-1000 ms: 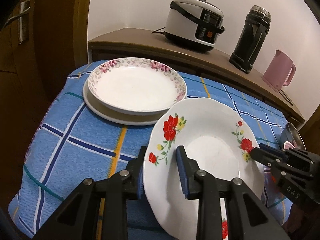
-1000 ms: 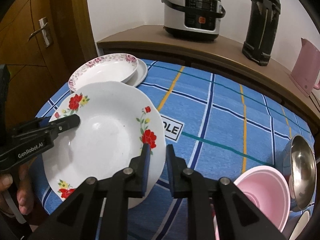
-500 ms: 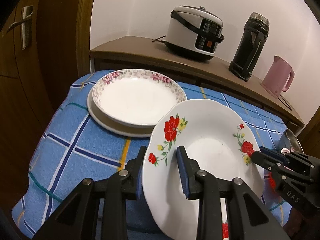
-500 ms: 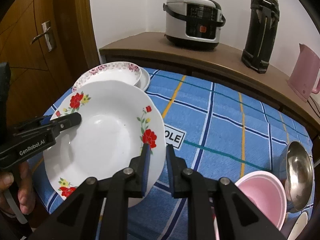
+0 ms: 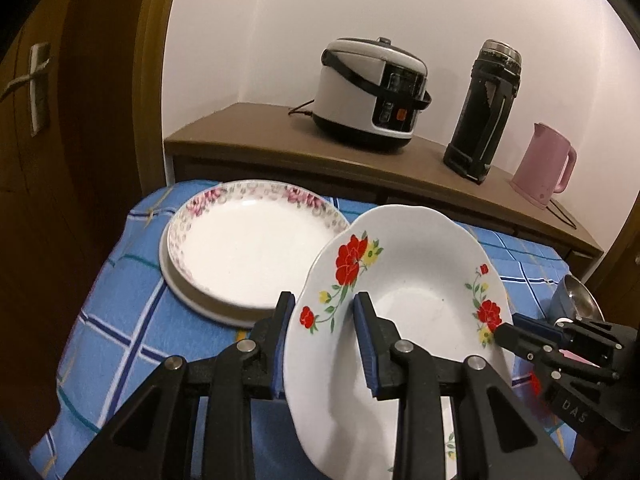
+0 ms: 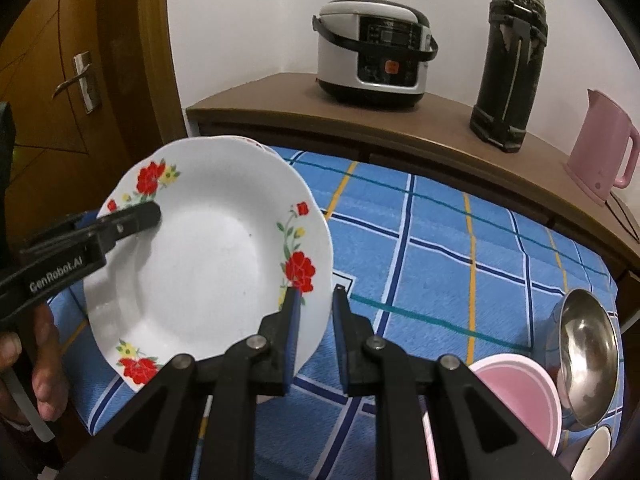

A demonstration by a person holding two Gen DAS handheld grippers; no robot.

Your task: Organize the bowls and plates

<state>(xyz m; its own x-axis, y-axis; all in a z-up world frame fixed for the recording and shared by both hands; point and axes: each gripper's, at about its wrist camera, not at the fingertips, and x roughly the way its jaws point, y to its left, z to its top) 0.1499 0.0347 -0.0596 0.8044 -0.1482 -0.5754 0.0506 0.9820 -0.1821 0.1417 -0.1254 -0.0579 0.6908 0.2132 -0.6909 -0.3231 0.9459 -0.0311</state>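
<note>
Nearest, the left tongs (image 5: pixel 322 336) and the right tongs (image 6: pixel 314 334) each pinch an opposite rim of the red-flowered plate (image 5: pixel 404 312), which hangs tilted above the blue checked worktop (image 6: pixel 440 248). Just beyond it a pink-rimmed plate (image 5: pixel 252 244) sits stacked on a plain white plate (image 5: pixel 208 304), with a pink bowl (image 6: pixel 520 384) and steel bowl (image 6: pixel 588 348) off right. Farthest, a rice cooker (image 5: pixel 368 96), dark flask (image 5: pixel 484 112) and pink kettle (image 5: pixel 544 164) stand on the wooden sideboard (image 5: pixel 248 128).
</note>
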